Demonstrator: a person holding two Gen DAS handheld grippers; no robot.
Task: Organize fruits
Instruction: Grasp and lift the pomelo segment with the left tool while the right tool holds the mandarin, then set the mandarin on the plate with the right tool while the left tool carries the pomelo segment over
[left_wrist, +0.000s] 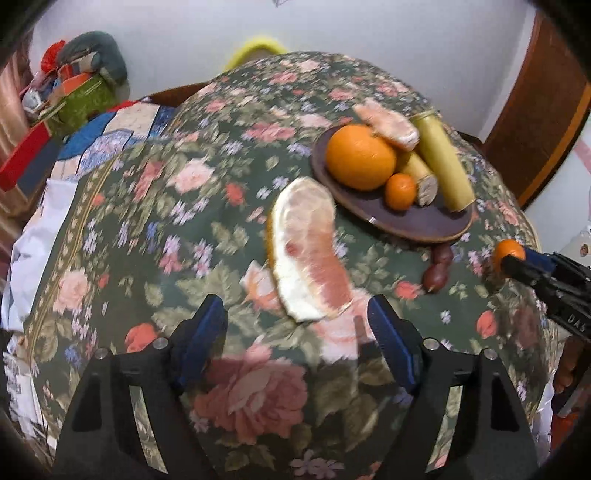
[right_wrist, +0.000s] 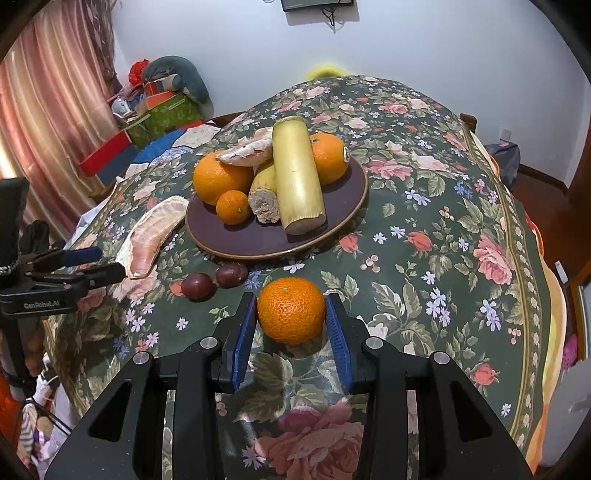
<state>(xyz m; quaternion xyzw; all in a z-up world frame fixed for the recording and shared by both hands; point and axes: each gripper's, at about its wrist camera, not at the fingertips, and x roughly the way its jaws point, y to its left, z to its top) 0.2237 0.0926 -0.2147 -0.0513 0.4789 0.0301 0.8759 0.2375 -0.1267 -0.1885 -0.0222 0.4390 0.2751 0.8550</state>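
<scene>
A brown plate (right_wrist: 343, 199) on the floral tablecloth holds two oranges (right_wrist: 218, 177), a small tangerine (right_wrist: 232, 206), two sugarcane pieces (right_wrist: 295, 173) and a pomelo segment (right_wrist: 247, 151). My right gripper (right_wrist: 291, 314) is shut on a tangerine (right_wrist: 291, 310) in front of the plate; this also shows in the left wrist view (left_wrist: 508, 254). A large pomelo slice (left_wrist: 306, 251) lies on the cloth left of the plate (left_wrist: 424, 221). My left gripper (left_wrist: 295, 314) is open, its fingertips either side of the slice's near end. Two dark passion fruits (right_wrist: 214, 280) lie between slice and tangerine.
The table (right_wrist: 461, 240) is round and falls away on all sides. Boxes and cushions (right_wrist: 159, 103) are piled at the back left by a pink curtain (right_wrist: 48, 122). A white wall stands behind, and a wooden door (left_wrist: 535, 110) at the right.
</scene>
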